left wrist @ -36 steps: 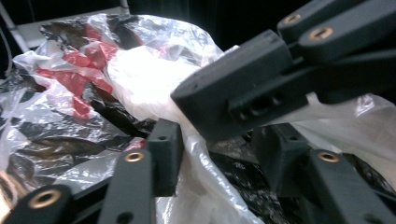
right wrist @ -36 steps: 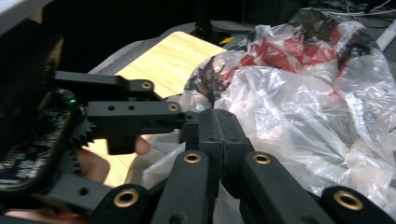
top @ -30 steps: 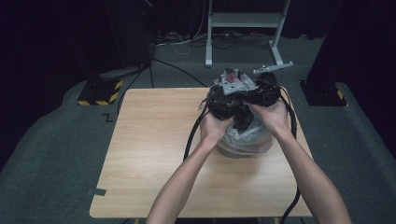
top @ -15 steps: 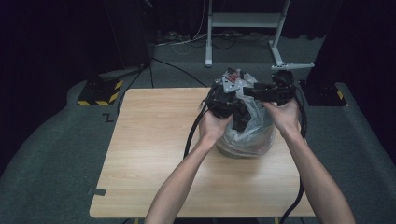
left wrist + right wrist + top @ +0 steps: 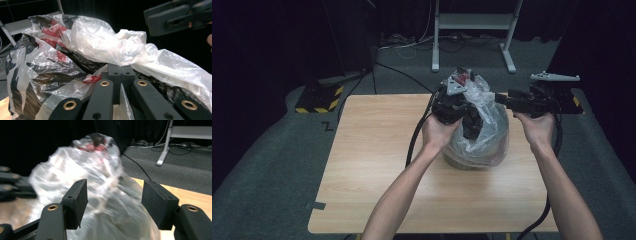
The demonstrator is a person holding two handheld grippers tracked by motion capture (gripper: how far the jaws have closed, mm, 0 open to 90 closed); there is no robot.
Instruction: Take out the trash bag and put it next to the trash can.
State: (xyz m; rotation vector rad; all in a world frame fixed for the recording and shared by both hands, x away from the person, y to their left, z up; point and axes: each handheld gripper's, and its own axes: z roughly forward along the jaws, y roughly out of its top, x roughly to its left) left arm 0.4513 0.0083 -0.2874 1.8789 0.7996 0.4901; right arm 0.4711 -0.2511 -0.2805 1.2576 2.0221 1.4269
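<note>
Left claw: in the left gripper view we see the left claw [image 5: 121,75] with its two black jaws pressed together on a fold of the crinkled clear plastic bag with red and black print [image 5: 100,47]; film is pinched between the pads.
Left claw, from above: in the high view the left claw [image 5: 467,122] sits at the top of the bag, on its near-left side, pointing down into the plastic.
Right claw: in the right gripper view we see the right claw [image 5: 113,205] spread wide, nothing pressed between the jaws; they have just been opening, and the bag lies beyond them, blurred.
Right claw, from above: in the high view the right claw [image 5: 503,100] lies level just right of the bag's top, its tips at the film; we cannot tell whether they touch it.
Bag: the bag [image 5: 487,137] stands upright on the right half of the light wooden rectangular worktop [image 5: 377,165], toward its far edge, with its crumpled mouth bunched at the top.
Bag contents: we see something dark through the film near the bottom, too unclear to name.
Hands: the person's left hand [image 5: 439,132] grips its tool beside the bag's left flank; the right hand [image 5: 538,129] is clear of the bag on the right.
Surroundings: beyond the worktop we see grey carpet [image 5: 272,165], a white metal stand [image 5: 472,22] at the far side, and a black block with yellow stripes [image 5: 318,97] at the far left.
</note>
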